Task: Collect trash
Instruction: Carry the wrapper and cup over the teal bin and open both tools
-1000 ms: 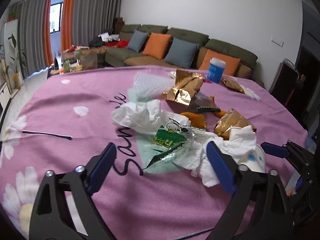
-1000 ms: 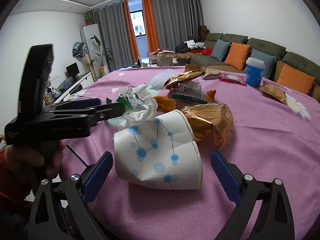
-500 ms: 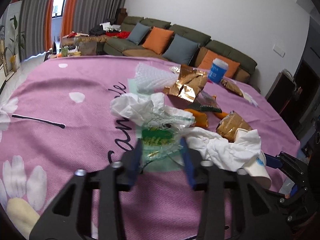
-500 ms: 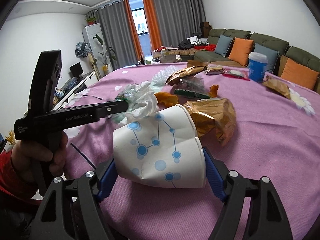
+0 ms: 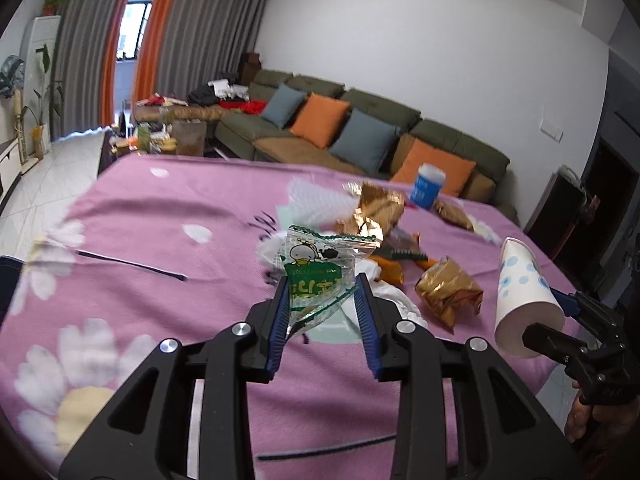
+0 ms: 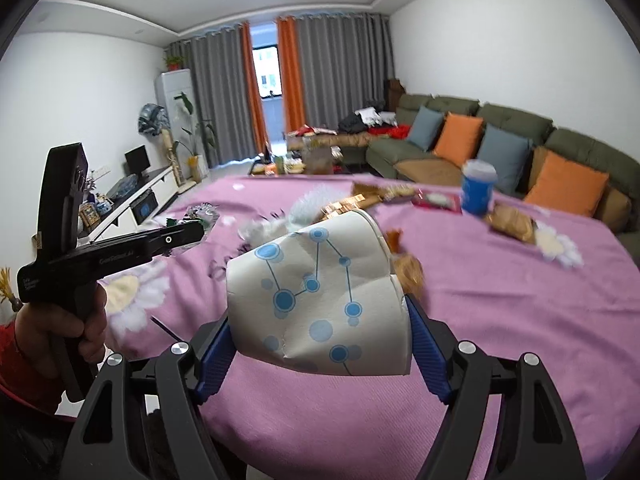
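Observation:
My left gripper (image 5: 322, 288) is shut on a clear plastic snack wrapper with a green label (image 5: 318, 268) and holds it above the pink tablecloth (image 5: 160, 208). My right gripper (image 6: 320, 320) is shut on a crushed white paper cup with blue dots (image 6: 320, 296), lifted off the table; the cup also shows in the left wrist view (image 5: 522, 296). More trash lies on the table: white tissue (image 5: 394, 298), gold foil wrappers (image 5: 450, 292) (image 5: 376, 210) and an orange wrapper (image 5: 390, 270).
A blue cup (image 5: 428, 186) stands at the table's far side beside another foil bag (image 5: 452, 212). A thin black stick (image 5: 132, 266) lies on the cloth at the left. A green sofa (image 5: 360, 136) is behind the table.
Both grippers closed, the left on the snack wrapper and the right on the paper cup. Both have lifted their items off the table.

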Demonstrator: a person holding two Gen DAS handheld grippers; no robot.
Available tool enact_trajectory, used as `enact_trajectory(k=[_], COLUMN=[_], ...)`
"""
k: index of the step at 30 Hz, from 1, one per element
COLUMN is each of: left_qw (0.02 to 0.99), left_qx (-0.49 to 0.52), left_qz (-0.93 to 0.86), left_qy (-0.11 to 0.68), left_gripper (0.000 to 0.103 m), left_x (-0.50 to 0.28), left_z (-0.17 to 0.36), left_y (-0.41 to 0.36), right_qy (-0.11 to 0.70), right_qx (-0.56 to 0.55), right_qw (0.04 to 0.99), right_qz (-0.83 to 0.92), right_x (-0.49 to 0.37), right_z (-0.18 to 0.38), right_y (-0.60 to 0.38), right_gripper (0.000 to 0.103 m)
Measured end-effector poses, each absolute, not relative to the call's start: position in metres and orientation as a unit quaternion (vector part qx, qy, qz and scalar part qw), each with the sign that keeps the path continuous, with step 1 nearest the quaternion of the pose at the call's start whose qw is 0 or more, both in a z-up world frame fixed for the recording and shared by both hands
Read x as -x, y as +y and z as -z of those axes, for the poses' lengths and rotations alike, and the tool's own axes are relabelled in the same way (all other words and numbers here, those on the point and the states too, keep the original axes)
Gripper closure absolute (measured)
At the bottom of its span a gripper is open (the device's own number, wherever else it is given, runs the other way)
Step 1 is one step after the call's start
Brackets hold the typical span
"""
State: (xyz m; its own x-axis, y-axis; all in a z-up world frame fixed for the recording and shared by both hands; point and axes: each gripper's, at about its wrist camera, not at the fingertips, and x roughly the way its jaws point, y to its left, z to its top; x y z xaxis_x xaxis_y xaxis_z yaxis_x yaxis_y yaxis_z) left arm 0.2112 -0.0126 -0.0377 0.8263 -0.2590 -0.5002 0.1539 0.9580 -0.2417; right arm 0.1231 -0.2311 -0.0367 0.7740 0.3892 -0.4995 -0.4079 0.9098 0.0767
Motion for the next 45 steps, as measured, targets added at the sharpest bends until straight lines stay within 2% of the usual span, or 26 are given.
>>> enact_trajectory(k=[22,35,45], left_qw=[0.974,0.966,0.954], left_qx=[0.119,0.120,0.131], left_qz=[-0.042,-0.139,-0.188], left_qy=[0.190,0.184,0.193], left_gripper=[0.071,0.071,0.070], left_x=[-0.088,-0.046,-0.027], left_z=[-0.004,-0.011,-0.009], left_y=[0.123,0.200,0.248], right_qy=[0.191,0.189,0.222], right_qx=[0.097,0.119,0.131], right_qw=[0.903,0.857,0.826], right_qz=[-0.373,-0.464,-0.501], right_x=[-0.132,-0.156,-0.183], right_z=[-0.005,-0.019,-0.011], right_y=[-0.065,0.047,0.114], right_gripper=[0.028,0.028,0.028])
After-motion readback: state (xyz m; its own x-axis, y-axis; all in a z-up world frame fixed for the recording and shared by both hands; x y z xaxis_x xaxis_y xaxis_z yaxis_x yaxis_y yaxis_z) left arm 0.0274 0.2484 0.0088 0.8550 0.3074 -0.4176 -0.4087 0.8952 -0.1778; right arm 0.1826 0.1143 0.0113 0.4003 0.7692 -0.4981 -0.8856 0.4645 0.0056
